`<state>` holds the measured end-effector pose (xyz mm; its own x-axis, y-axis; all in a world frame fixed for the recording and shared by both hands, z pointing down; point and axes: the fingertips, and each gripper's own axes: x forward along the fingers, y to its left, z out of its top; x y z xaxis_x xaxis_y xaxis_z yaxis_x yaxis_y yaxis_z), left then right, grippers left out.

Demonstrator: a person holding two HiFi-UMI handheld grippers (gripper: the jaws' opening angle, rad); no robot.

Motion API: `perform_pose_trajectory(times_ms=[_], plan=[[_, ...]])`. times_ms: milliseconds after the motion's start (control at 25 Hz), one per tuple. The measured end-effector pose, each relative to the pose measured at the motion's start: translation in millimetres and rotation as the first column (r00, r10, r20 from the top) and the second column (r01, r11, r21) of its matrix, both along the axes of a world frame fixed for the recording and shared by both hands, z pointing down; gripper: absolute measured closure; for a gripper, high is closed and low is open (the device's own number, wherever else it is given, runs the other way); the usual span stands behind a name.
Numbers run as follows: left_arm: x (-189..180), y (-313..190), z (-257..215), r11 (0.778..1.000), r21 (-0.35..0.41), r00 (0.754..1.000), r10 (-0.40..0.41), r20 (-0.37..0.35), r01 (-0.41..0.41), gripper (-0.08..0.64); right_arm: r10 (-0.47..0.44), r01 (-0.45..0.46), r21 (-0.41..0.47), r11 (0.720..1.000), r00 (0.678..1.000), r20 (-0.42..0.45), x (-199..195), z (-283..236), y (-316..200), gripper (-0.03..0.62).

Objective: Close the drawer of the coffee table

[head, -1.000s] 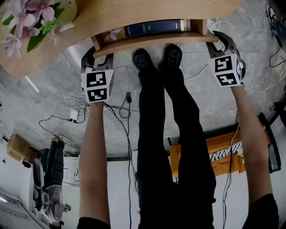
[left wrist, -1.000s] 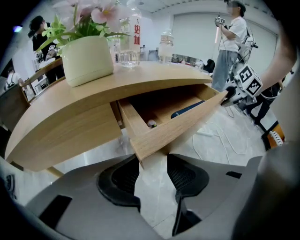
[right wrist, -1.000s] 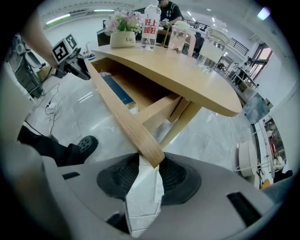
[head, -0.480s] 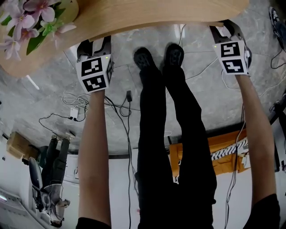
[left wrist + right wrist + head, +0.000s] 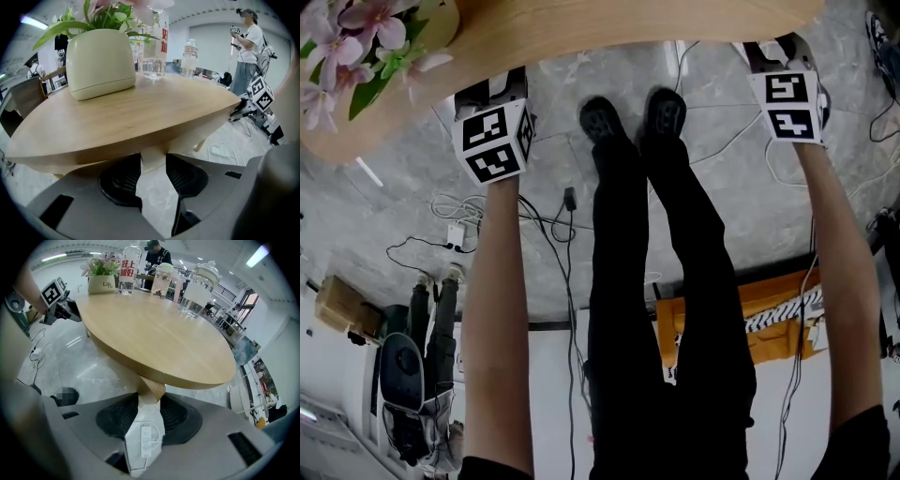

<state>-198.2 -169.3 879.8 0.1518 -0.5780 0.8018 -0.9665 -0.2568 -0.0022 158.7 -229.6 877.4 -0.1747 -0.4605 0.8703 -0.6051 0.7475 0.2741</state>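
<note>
The round wooden coffee table (image 5: 609,28) fills the top of the head view, and no drawer shows beneath its rim. My left gripper (image 5: 492,92) reaches under the near edge at left and my right gripper (image 5: 769,54) at right. In the left gripper view the table (image 5: 122,112) lies ahead; the left gripper (image 5: 153,164) stands open with nothing between its pads, its jaws having just closed a little. In the right gripper view the right gripper (image 5: 150,406) is open and empty under the tabletop (image 5: 159,338), its jaws having just opened further; a wooden leg (image 5: 151,389) shows beyond.
A cream flower pot (image 5: 100,63), a glass (image 5: 152,65) and a bottle (image 5: 190,58) stand on the table, with glass jars (image 5: 199,287) further along. My shoes (image 5: 628,117) stand between the grippers. Cables (image 5: 469,225) and a power strip (image 5: 146,439) lie on the marble floor. A person (image 5: 246,51) stands behind.
The drawer with the blue book, open a second ago with both grippers at its front, has slid out of sight under the tabletop. Both grippers moved toward the table.
</note>
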Motion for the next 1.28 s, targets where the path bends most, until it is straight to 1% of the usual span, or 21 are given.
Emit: perform_pose_trajectory(times_ms=[160,280,320,360,400,440,680,840,960,1040,1160,1280], plan=[[0.4,-1.3,2.6,1.0,-0.003,1.0,-0.002,0.003,0.002,0.383,0.013,-0.013,0.012,1.0,1.0,-0.003,0.2,-0.8,-1.2,0.456],[-1.4,-0.1,4.7,1.0,-0.004,1.0,0.008,0.016,-0.007,0.384,0.052,-0.052,0.001,0.999,0.999,0.006,0.5,0.2,0.0,0.457],[-3.5,1.4,5.1,1.0,-0.009,0.999,0.007,0.031,-0.007,0.399,0.063,-0.063,0.002,0.998,0.998,0.005,1.4,-0.3,0.7,0.457],[-6.4,3.7,5.0,1.0,-0.017,0.999,0.003,0.049,-0.002,0.436,0.071,-0.071,0.006,0.997,0.997,0.001,2.8,-1.5,1.9,0.457],[-9.1,7.2,4.3,1.0,-0.026,0.998,-0.003,0.063,0.005,0.456,0.075,-0.075,0.008,0.997,0.997,-0.007,4.9,-3.3,4.2,0.461],[-10.8,11.9,2.9,0.999,-0.035,0.998,-0.009,0.069,0.011,0.456,0.078,-0.078,0.008,0.997,0.997,-0.015,7.6,-5.2,7.9,0.463],[-3.4,54.7,-21.7,0.997,-0.075,0.998,-0.018,0.061,0.023,0.456,0.089,-0.09,-0.037,0.995,0.996,-0.03,19.2,-20.9,49.9,0.468],[10.9,77.4,-59.1,0.997,-0.074,0.999,-0.022,0.035,0.024,0.457,0.101,-0.1,-0.057,0.993,0.995,0.003,15.9,-54.9,76.1,0.469],[23.5,102.2,-99.1,0.996,-0.086,1.0,-0.026,0.018,0.027,0.459,0.108,-0.103,-0.081,0.991,0.992,0.062,5.7,-96.7,101.0,0.471],[32.7,117.5,-129.5,0.995,-0.082,0.999,-0.049,0.001,0.049,0.459,0.109,-0.101,-0.08,0.992,0.989,0.102,0.3,-129.2,114.2,0.474],[45.3,134.9,-175.8,0.996,-0.055,0.997,-0.075,-0.023,0.074,0.465,0.135,-0.123,-0.08,0.989,0.976,0.172,-6.4,-177.2,128.9,0.477],[52.6,142.6,-219.7,0.997,-0.005,0.997,-0.073,-0.015,0.073,0.469,0.161,-0.148,-0.068,0.987,0.956,0.247,-15.0,-221.9,133.3,0.483]])
